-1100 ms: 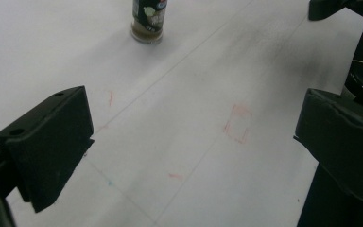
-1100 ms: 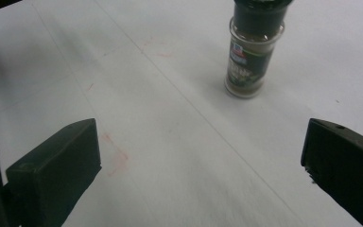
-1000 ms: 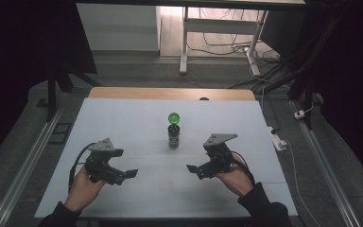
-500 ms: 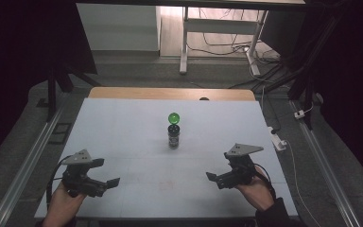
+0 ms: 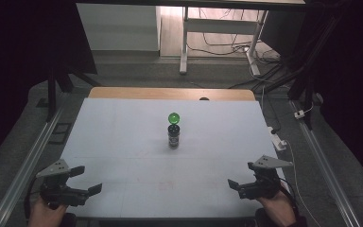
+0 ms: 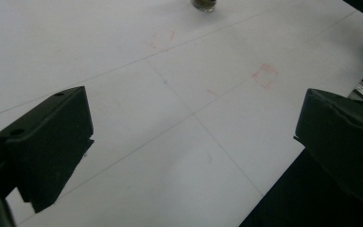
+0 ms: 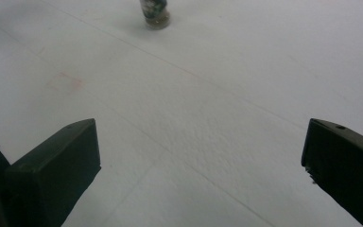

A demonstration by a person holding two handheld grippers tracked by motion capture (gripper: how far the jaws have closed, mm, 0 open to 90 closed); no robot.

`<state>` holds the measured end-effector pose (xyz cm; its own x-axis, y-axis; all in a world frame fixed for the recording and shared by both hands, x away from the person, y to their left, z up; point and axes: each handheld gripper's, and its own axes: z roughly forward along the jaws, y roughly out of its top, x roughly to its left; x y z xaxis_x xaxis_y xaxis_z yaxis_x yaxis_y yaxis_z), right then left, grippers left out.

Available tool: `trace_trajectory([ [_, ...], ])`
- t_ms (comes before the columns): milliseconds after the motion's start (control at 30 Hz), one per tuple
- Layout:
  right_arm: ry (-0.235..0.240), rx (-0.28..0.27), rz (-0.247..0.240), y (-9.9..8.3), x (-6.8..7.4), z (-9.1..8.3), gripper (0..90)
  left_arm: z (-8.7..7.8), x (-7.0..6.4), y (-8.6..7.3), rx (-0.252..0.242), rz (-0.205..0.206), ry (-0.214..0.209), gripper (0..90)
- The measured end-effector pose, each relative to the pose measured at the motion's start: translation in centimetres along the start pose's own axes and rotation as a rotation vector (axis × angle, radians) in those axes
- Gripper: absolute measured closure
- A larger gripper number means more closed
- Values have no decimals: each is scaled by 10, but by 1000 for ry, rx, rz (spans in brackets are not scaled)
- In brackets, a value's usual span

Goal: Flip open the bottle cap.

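While both your grippers sit at near table edge, small dark bottle [image 5: 173, 136] stands upright mid-table, green ball [image 5: 174, 117] just behind. Left gripper [image 5: 81, 180] and right gripper [image 5: 242, 176]: jaws wide apart, empty, about equally far. Bottle lies forward and inward from each.

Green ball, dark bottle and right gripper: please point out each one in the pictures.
green ball [image 5: 173, 117], high view, middle of the ball.
dark bottle [image 5: 173, 137], high view, middle of its side.
right gripper [image 5: 242, 176], high view, midway between the fingertips of its open jaws.
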<state>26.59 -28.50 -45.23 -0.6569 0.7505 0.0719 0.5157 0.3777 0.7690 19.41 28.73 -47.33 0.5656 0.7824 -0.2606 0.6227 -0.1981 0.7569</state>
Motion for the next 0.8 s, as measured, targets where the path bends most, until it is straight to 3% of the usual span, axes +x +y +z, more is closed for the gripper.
trace_trajectory([
  [400, -63, 25, 48, -18, -8, -16, 0, -10, 5, -15, 29, -25, 56, 0],
  [667, -70, 41, 60, -21, -8, -20, 0, -13, 4, -19, 78, -31, 93, 0],
  [800, -71, 48, 63, -22, -8, -20, 0, -12, 5, -18, 84, -40, 91, 0],
])
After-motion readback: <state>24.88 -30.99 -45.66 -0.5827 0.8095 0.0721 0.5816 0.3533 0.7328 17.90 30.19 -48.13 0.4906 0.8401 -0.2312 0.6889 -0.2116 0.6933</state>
